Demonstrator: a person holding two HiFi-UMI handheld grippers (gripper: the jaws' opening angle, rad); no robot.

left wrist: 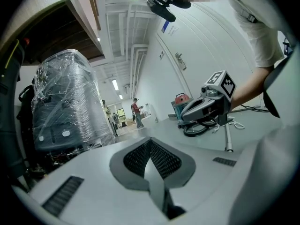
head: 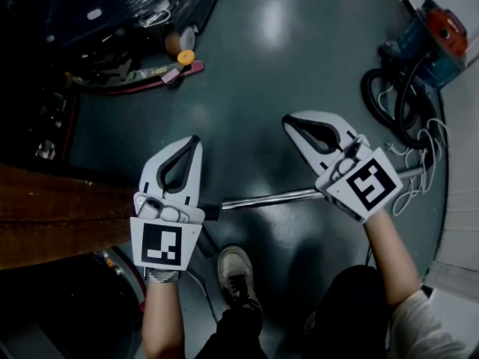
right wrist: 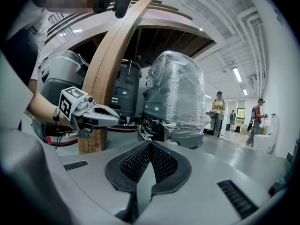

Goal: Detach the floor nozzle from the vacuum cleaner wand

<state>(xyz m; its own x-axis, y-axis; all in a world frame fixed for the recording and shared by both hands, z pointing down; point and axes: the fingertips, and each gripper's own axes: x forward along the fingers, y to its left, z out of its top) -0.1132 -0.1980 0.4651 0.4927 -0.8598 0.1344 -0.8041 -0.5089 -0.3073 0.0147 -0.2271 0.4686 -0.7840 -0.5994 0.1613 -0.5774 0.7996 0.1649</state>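
Observation:
A chrome vacuum wand (head: 299, 195) lies on the dark floor and runs under both hands; it also shows in the left gripper view as the wand (left wrist: 228, 137). A dark fitting (head: 212, 213) sits at its left end, mostly hidden by my left gripper (head: 193, 143); I cannot tell whether it is the floor nozzle. My right gripper (head: 289, 123) hovers above the wand's right half. Both grippers are shut with nothing in them, as their own views show: the left gripper (left wrist: 150, 142) and the right gripper (right wrist: 150, 144). The blue and red vacuum cleaner (head: 434, 36) stands at the far right with its black hose (head: 389, 103).
A wooden beam (head: 52, 215) lies at the left. Tools and tape rolls (head: 179, 51) are piled at the upper left. A plastic-wrapped machine (right wrist: 176, 97) stands behind. White cable (head: 419, 163) is strewn by the hose. The person's shoe (head: 236, 271) is below the wand. People stand far off.

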